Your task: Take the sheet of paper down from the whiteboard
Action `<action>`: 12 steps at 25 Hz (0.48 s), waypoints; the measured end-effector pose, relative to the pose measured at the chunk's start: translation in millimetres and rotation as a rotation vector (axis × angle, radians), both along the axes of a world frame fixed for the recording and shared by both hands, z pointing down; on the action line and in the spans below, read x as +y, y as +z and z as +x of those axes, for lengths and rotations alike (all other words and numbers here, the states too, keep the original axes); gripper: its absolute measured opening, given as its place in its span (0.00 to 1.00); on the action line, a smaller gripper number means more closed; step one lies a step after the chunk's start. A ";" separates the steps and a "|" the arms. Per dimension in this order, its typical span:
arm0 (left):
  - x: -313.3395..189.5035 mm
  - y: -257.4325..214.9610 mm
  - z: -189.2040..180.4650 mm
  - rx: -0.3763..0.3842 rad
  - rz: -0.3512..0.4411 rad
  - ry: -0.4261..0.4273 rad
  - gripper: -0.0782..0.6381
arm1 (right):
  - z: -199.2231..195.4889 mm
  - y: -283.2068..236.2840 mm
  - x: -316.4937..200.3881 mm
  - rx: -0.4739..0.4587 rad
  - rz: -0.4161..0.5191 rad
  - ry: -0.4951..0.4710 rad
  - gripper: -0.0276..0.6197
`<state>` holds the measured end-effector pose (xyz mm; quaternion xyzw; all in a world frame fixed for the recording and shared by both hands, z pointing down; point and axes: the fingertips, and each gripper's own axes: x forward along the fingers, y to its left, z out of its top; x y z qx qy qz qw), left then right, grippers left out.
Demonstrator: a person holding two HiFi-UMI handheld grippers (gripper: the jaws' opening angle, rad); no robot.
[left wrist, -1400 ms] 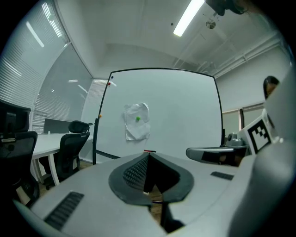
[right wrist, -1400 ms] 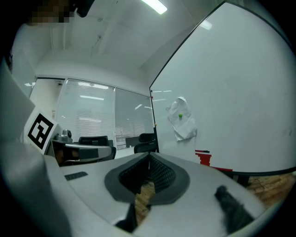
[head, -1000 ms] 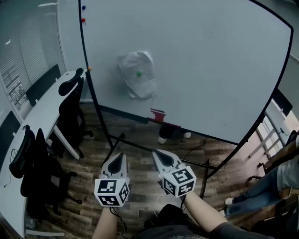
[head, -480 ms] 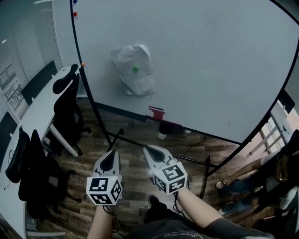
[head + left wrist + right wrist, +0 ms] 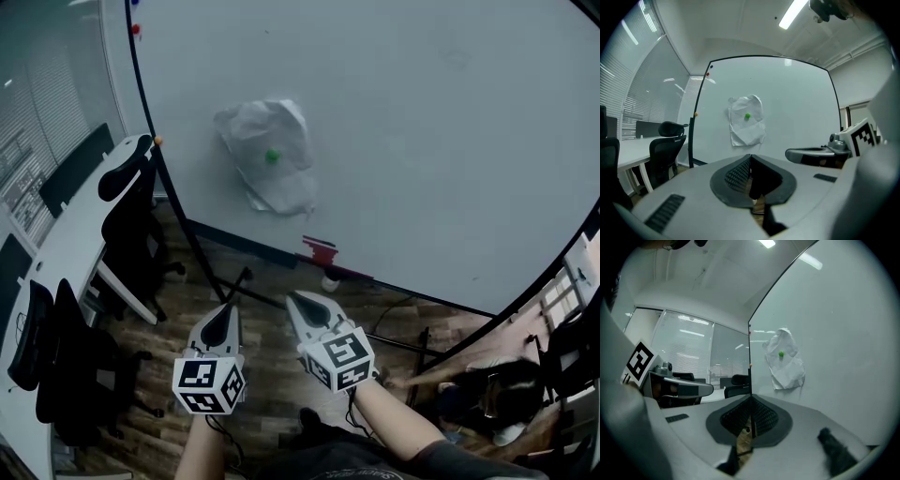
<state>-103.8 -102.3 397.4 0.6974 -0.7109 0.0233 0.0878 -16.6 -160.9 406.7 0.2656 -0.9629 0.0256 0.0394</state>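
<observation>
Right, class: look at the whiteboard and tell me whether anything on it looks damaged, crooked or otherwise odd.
The sheet of paper is the odd thing. It is badly crumpled, not flat, and hangs slightly askew on the whiteboard, held by one green magnet in its upper half. Nothing else stands out.

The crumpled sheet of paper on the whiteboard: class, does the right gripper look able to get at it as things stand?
Probably yes, after moving closer: nothing stands between the right gripper and the sheet of paper, held by a green magnet on the whiteboard. Its tongs are shut and short of it.
</observation>
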 end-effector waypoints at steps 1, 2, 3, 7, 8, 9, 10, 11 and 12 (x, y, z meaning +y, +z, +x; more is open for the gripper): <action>-8.0 -1.7 -2.8 0.001 0.003 -0.006 0.13 | -3.7 -1.6 -8.0 0.001 0.003 -0.009 0.08; -16.1 -3.7 -5.3 0.000 0.008 -0.011 0.13 | -6.9 -3.4 -16.6 0.001 0.007 -0.016 0.08; -24.2 -5.7 -7.5 -0.003 0.012 -0.016 0.13 | -9.6 -5.3 -25.2 0.001 0.013 -0.021 0.08; -50.9 -11.8 -16.5 -0.007 0.017 -0.042 0.13 | -19.1 -10.7 -51.6 0.000 0.021 -0.048 0.08; -56.0 -14.0 -18.4 -0.006 0.021 -0.049 0.13 | -21.1 -11.7 -56.5 0.000 0.022 -0.056 0.08; -60.7 -16.0 -20.2 -0.006 0.024 -0.053 0.13 | -22.8 -12.6 -61.2 0.001 0.023 -0.062 0.08; -65.2 -17.7 -22.1 -0.007 0.026 -0.056 0.13 | -24.3 -13.3 -66.0 0.002 0.024 -0.064 0.08; -69.6 -18.7 -24.4 -0.009 0.027 -0.057 0.13 | -25.7 -13.6 -71.0 0.001 0.025 -0.062 0.08; -73.9 -19.3 -27.3 -0.011 0.026 -0.057 0.13 | -27.3 -13.8 -75.7 0.000 0.025 -0.058 0.08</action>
